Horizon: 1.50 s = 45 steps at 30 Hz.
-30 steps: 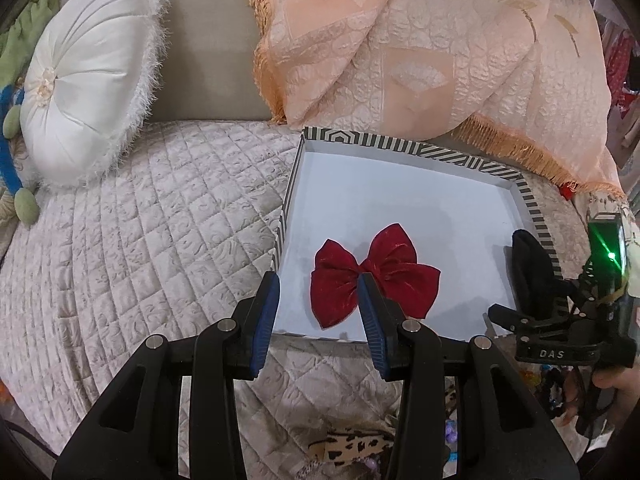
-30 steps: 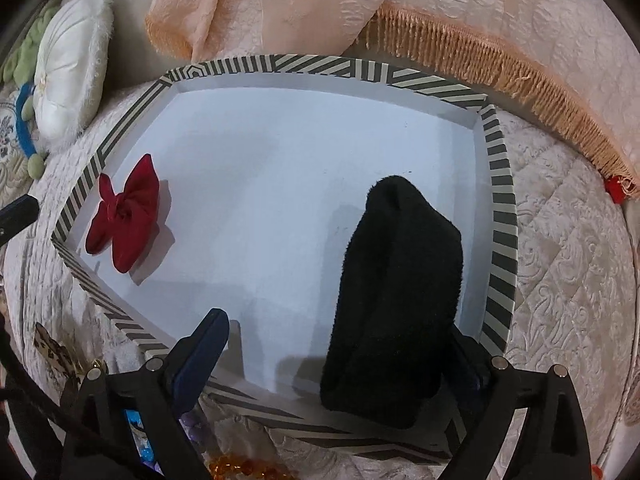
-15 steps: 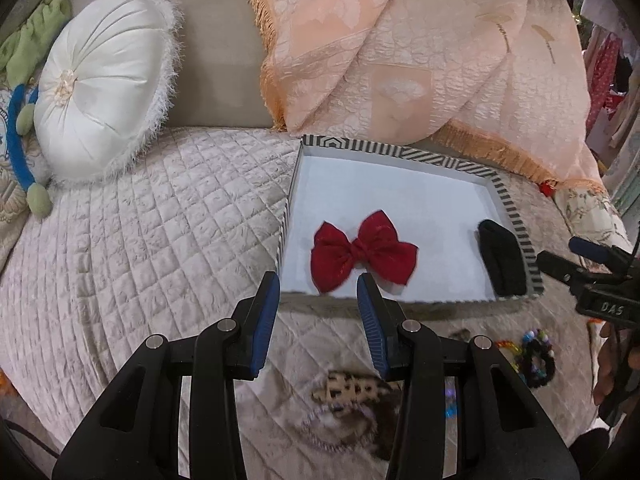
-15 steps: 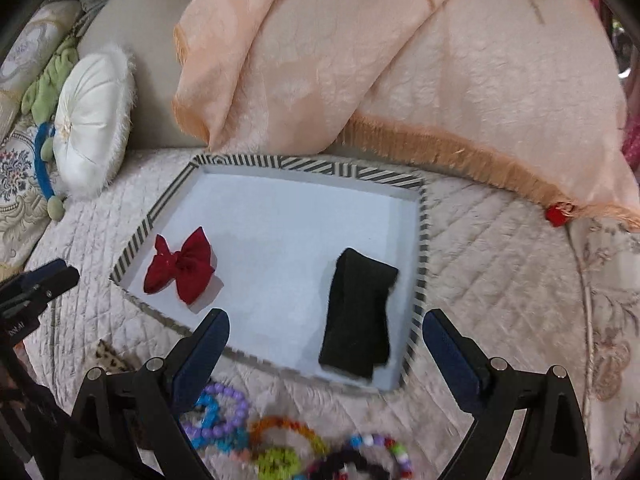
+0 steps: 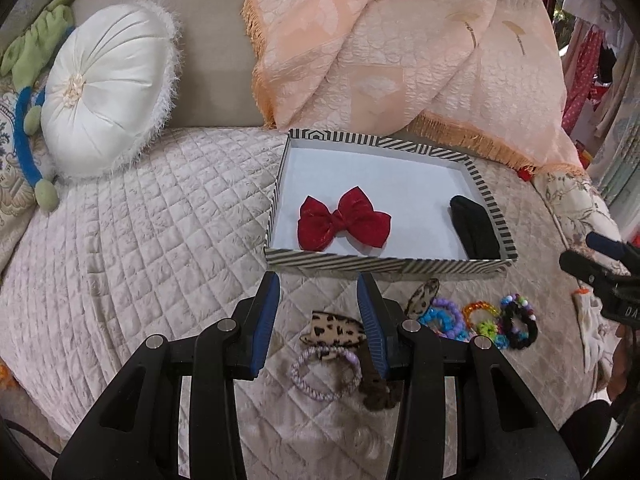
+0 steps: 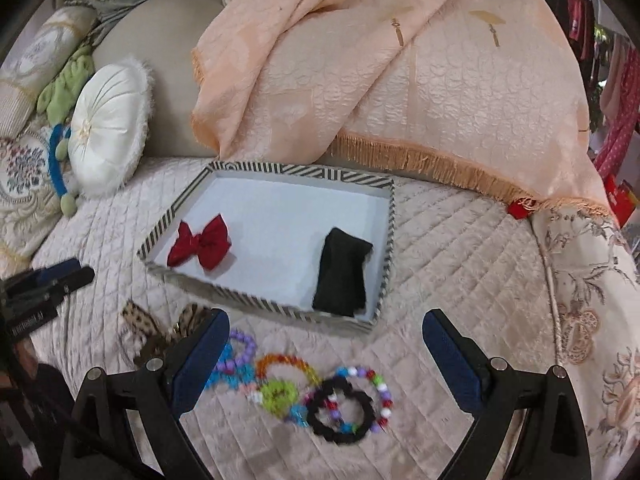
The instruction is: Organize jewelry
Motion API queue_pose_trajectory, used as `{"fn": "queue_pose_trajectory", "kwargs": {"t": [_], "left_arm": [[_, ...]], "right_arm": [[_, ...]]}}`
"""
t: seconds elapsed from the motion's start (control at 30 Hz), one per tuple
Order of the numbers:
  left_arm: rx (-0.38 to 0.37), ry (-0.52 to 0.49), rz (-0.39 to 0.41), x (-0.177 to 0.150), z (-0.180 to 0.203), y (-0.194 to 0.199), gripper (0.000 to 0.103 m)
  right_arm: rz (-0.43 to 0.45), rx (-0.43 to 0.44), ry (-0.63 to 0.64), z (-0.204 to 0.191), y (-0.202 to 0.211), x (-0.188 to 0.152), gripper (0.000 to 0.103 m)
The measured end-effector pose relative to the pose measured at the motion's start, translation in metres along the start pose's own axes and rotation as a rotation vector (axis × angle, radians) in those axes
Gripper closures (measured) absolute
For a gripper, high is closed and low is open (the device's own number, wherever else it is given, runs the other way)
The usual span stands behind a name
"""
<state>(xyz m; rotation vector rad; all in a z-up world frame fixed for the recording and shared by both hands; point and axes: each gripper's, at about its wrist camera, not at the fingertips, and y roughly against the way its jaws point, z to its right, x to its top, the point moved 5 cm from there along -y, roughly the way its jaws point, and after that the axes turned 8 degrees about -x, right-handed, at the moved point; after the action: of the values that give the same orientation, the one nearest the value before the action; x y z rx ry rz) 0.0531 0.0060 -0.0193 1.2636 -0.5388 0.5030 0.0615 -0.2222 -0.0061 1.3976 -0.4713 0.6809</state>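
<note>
A striped box (image 5: 384, 266) (image 6: 264, 305) with a white floor sits on the quilted bed. In it lie a red velvet bow (image 5: 343, 223) (image 6: 200, 242) at the left and a black fuzzy piece (image 5: 474, 232) (image 6: 342, 278) at the right. In front of the box lie a leopard-print clip (image 5: 332, 332) (image 6: 138, 322), a lilac hair tie (image 5: 322, 374), and several beaded bracelets (image 5: 486, 320) (image 6: 316, 394). My left gripper (image 5: 318, 320) is open and empty above the clip. My right gripper (image 6: 324, 356) is wide open and empty above the bracelets.
A peach fringed throw (image 5: 400, 48) (image 6: 400, 80) hangs behind the box. A round white cushion (image 5: 104, 92) (image 6: 110, 120) lies at the back left beside a green and blue plush toy (image 5: 30, 120).
Both grippers have pulled back and up from the box. The black piece, held over the box a second ago, lies released in it. The clip and bracelets have come into view.
</note>
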Motion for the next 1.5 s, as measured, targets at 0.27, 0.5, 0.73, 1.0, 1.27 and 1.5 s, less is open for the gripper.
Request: {"fn": "queue_pose_trajectory", "kwargs": {"t": [0.27, 0.5, 0.73, 1.0, 1.27, 1.5], "left_arm": [[-0.078, 0.044, -0.049, -0.013, -0.007, 0.002, 0.063], [-0.154, 0.049, -0.162, -0.04, 0.011, -0.015, 0.063], [-0.139, 0.01, -0.223, -0.057, 0.029, -0.04, 0.063], [-0.118, -0.073, -0.255, -0.063, 0.047, -0.069, 0.063], [-0.131, -0.114, -0.258, -0.06, 0.053, -0.085, 0.096], [-0.209, -0.074, -0.199, -0.035, 0.047, -0.053, 0.101]], "right_arm": [[-0.071, 0.04, 0.03, 0.007, -0.003, -0.041, 0.007], [-0.127, 0.039, 0.01, 0.024, -0.016, -0.064, 0.007], [-0.168, 0.065, -0.032, 0.042, -0.026, -0.077, 0.007], [-0.194, 0.058, -0.013, 0.047, -0.041, -0.086, 0.024], [-0.208, 0.087, -0.01, 0.04, -0.054, -0.089, 0.029], [-0.199, 0.109, 0.005, 0.044, -0.052, -0.091, 0.03]]}}
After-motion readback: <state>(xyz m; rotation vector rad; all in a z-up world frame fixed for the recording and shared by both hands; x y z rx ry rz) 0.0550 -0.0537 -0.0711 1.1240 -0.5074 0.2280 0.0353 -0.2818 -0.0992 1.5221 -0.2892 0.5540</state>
